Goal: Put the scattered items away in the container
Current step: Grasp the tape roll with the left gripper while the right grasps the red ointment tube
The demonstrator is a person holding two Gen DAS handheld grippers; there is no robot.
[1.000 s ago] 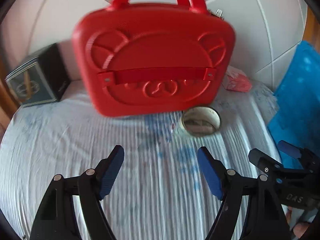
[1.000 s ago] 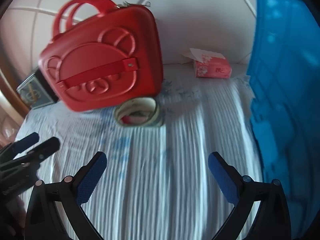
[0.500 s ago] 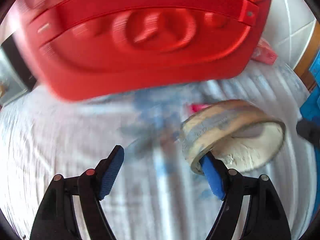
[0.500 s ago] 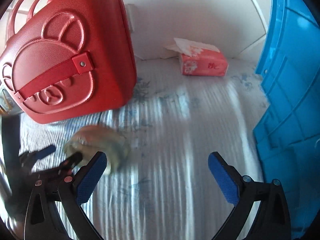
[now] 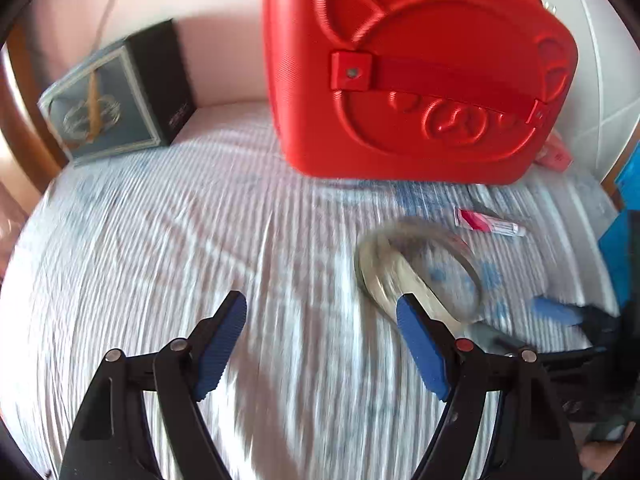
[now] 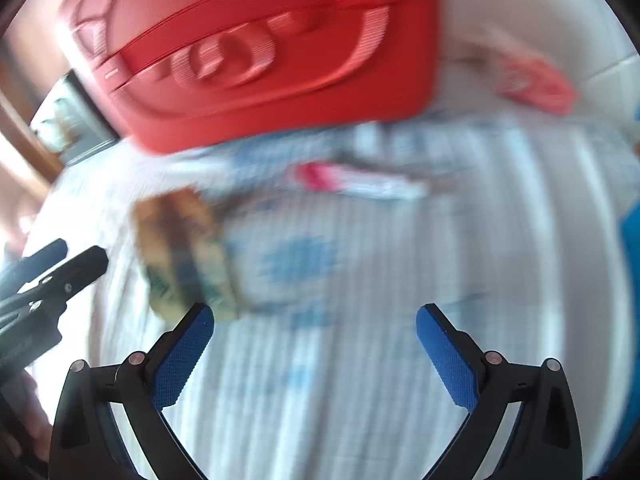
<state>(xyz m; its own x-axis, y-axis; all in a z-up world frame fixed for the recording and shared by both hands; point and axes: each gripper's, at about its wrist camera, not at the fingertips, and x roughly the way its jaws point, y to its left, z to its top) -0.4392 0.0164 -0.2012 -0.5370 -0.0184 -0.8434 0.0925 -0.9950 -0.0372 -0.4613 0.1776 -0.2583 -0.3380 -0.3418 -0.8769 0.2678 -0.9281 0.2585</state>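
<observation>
A red hard case with a bear face [image 5: 420, 72] stands upright on the striped cloth; it also shows in the right wrist view [image 6: 248, 48]. A roll of clear tape [image 5: 420, 272] lies in front of it, just beyond my left gripper's right finger, blurred; the right wrist view shows it [image 6: 188, 256] by that gripper's left finger. A small red and white tube [image 5: 488, 222] lies between the roll and the case, also visible, blurred, in the right wrist view [image 6: 360, 182]. My left gripper [image 5: 320, 340] is open and empty. My right gripper [image 6: 316, 344] is open and empty.
A dark box with a window [image 5: 116, 96] stands at the back left against the wall. A red tissue pack [image 6: 536, 84] lies at the back right. A blue plastic crate [image 5: 624, 208] stands at the right edge. The right gripper shows at lower right in the left wrist view [image 5: 560, 316].
Both views have swung and blurred. The left gripper has drawn back from the tape roll, which now lies flat on the cloth. The red tube is now uncovered.
</observation>
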